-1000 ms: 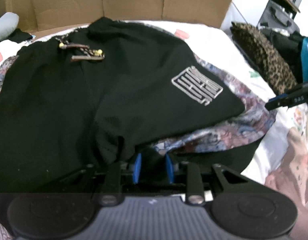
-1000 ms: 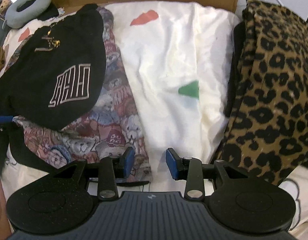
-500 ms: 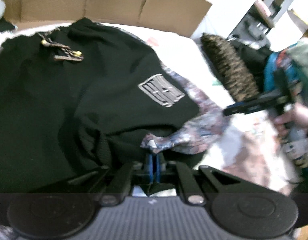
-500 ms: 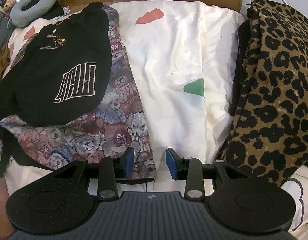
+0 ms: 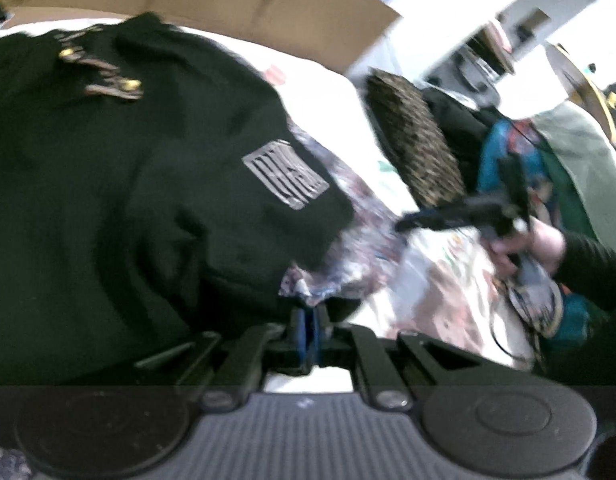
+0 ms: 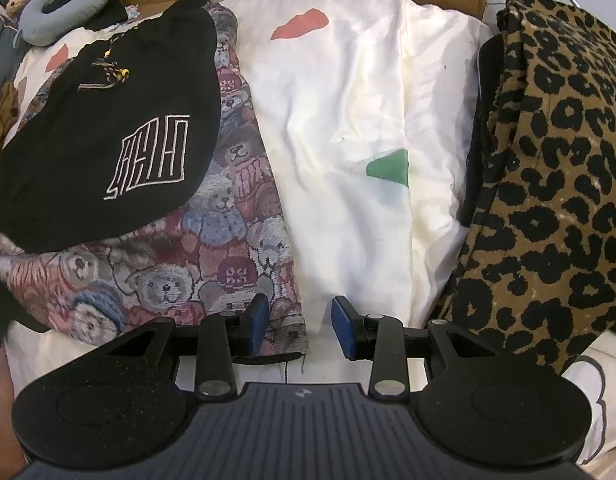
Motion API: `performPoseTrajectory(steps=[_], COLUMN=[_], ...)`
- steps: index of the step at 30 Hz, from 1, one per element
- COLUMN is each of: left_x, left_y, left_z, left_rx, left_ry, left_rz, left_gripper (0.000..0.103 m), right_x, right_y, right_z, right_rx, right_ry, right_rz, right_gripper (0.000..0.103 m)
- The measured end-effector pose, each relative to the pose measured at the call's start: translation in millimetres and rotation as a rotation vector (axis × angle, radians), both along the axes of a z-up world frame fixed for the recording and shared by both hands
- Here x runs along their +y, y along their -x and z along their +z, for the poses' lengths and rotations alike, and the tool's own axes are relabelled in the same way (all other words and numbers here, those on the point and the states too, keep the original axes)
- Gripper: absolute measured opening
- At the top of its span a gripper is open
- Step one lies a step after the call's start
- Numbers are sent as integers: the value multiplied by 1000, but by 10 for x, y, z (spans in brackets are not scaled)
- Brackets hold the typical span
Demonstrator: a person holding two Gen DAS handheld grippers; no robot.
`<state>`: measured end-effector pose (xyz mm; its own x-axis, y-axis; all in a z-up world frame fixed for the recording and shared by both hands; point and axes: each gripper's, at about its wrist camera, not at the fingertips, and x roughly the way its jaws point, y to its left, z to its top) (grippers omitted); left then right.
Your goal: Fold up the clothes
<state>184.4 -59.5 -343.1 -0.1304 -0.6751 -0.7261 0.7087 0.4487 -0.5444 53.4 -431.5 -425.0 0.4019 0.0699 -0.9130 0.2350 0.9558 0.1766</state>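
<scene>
1. Left gripper: jaws closed on an edge of the teddy-bear garment.
2. Right gripper: jaws apart, empty, straddling that garment's near corner.
3. Teddy-bear garment: spread on the cream bed sheet.
4. Black garment: lies on top of it, white logo up.
5. Leopard-print fabric: at the sheet's right edge.
</scene>
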Motion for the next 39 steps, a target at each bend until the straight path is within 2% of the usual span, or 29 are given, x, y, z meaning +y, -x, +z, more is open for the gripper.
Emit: performPoseTrajectory(steps=[6, 12, 21, 25, 27, 31, 34, 39], left_x=[9, -12, -32, -9, 20, 63, 81, 110], left_y=[-192, -265, -249, -236, -233, -220, -205, -205], left_z=[-90, -109, -145, -179, -194, -194, -194, -236], left_rx=[11, 5, -6, 18, 41, 90, 93, 56], left_ry=[17, 27, -5, 7, 22, 75, 85, 33], left_rz=[104, 157, 161, 160, 159, 138, 131, 136], left_gripper=[4, 4, 6, 6, 6, 6, 6, 6], right_x=[64, 387, 934, 1256, 1405, 1581, 1696, 1847], right_y=[-55, -169, -292, -410, -488, -656, -713, -753], right_z=[243, 452, 513, 482, 422, 265, 178, 27], right_rx=[-50, -130, -196, -223, -212, -192, -186, -162], right_ry=[-22, -78, -230, -279, -286, -295, -305, -270], right_rz=[25, 133, 270, 356, 389, 419, 449, 494], right_gripper=[42, 42, 42, 39, 33, 33, 33, 34])
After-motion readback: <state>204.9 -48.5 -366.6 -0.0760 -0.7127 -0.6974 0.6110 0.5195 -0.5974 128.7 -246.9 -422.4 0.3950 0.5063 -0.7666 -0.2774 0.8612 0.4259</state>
